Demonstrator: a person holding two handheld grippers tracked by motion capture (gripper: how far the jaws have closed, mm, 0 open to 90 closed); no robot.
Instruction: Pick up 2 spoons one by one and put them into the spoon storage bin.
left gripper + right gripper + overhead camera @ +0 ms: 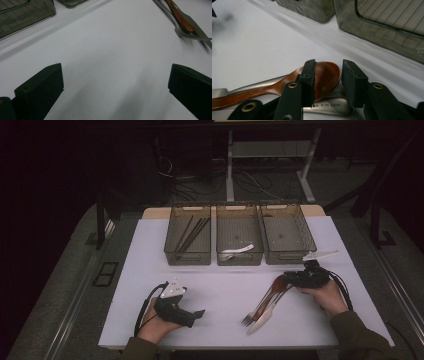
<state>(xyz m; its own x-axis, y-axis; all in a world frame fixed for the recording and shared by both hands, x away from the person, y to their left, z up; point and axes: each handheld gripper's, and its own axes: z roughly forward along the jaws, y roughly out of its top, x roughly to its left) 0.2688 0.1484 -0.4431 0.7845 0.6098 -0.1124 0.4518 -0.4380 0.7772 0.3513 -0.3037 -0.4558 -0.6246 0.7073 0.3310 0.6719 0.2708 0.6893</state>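
Right gripper view: our right gripper point(328, 72) straddles the wooden spoon point(322, 77), jaws apart, near the table's point(220, 292) right edge; left gripper point(115, 82) gapes over bare middle.

Black hand-held gripper point(328, 75) (brass rivets)

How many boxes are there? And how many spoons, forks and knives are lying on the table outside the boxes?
boxes: 3
wooden spoon: 1
fork: 1
knife: 1
Total: 6
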